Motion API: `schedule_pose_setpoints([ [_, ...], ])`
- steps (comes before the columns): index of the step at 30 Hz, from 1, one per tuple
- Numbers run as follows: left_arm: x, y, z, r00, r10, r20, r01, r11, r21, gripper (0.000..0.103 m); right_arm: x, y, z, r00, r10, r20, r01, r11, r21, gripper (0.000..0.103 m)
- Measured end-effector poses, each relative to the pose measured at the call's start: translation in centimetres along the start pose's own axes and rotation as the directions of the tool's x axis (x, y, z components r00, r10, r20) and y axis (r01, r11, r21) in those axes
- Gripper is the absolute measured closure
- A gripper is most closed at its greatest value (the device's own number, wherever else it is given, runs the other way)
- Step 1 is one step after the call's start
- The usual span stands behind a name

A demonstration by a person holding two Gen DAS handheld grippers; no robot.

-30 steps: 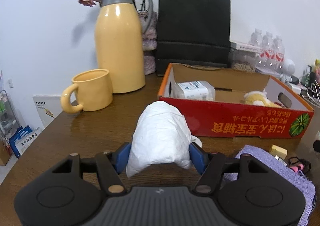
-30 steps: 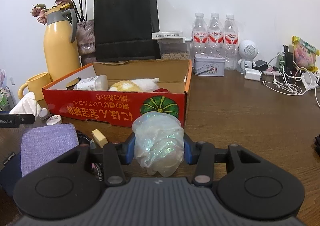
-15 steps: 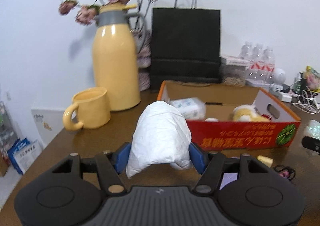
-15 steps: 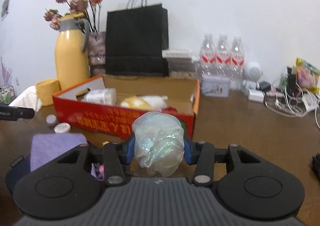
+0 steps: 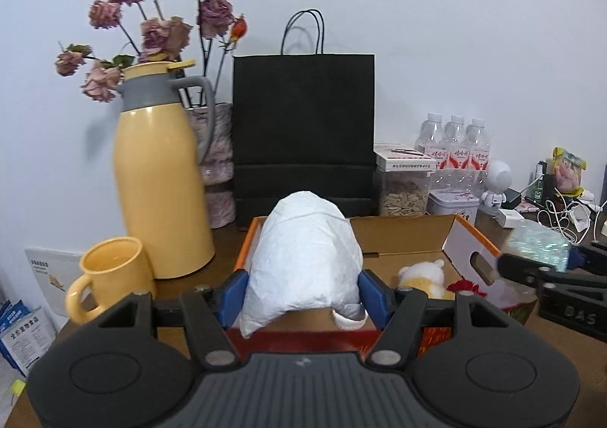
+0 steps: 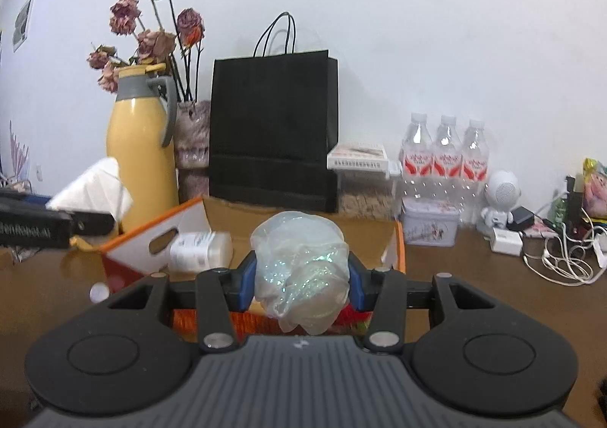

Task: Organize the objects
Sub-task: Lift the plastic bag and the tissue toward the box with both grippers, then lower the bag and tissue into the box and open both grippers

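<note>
Pinching a white crumpled bag [image 5: 303,257], my left claw [image 5: 301,293] hides the cardboard box [image 5: 402,238] interior; right claw [image 6: 301,278] grips an iridescent bag [image 6: 301,268].

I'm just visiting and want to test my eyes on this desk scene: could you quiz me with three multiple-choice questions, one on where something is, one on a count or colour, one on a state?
1. Where does the black paper bag stand?
A. behind the cardboard box, by the wall
B. inside the box
C. lying flat in front of the mug

2. How many water bottles stand together at the back?
A. one
B. three
C. six

3. What is the left hand-held gripper doing?
A. hanging open and empty
B. closed on a white crumpled bundle
C. gripping the mug's handle

Answers:
1 A: the black paper bag rises upright behind the cardboard box.
2 B: three caps show on the water bottles.
3 B: the left hand-held gripper has its blue pads pressed on both sides of the white crumpled bundle.
</note>
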State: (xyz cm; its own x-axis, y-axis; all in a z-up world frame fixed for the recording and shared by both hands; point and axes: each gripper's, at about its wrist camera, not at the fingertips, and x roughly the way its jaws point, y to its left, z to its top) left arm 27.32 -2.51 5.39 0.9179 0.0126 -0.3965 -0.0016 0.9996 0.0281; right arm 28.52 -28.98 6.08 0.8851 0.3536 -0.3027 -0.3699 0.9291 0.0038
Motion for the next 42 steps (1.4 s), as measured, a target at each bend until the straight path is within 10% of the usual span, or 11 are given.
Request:
schedule_pose_setpoints([
  [33, 12.6, -1.8, 2.0, 0.996, -0.012, -0.084, 0.018, 0.997, 0.072, 0.033, 11.1, -2.5, 0.9, 0.992, -0.007, -0.124, 0.011, 0.999, 0.036, 0.054],
  [36, 12.7, -2.0, 1.9, 0.997, 0.014, -0.081, -0.007, 0.996, 0.087, 0.000, 11.3, -2.3, 0.6, 0.991, -0.010, -0.135, 0.013, 1.000, 0.023, 0.044],
  [39, 12.6, -2.0, 2.0, 0.997, 0.038, -0.068, -0.032, 0.995, 0.090, 0.000, 11.3, -2.1, 0.4, 0.989, -0.020, -0.148, 0.021, 1.000, 0.003, 0.005],
  [42, 12.6, -1.5, 2.0, 0.997, 0.047, -0.068, -0.042, 0.996, 0.073, 0.000, 11.0, -1.7, 0.5, 0.990, -0.029, -0.135, 0.027, 0.999, -0.018, 0.000],
])
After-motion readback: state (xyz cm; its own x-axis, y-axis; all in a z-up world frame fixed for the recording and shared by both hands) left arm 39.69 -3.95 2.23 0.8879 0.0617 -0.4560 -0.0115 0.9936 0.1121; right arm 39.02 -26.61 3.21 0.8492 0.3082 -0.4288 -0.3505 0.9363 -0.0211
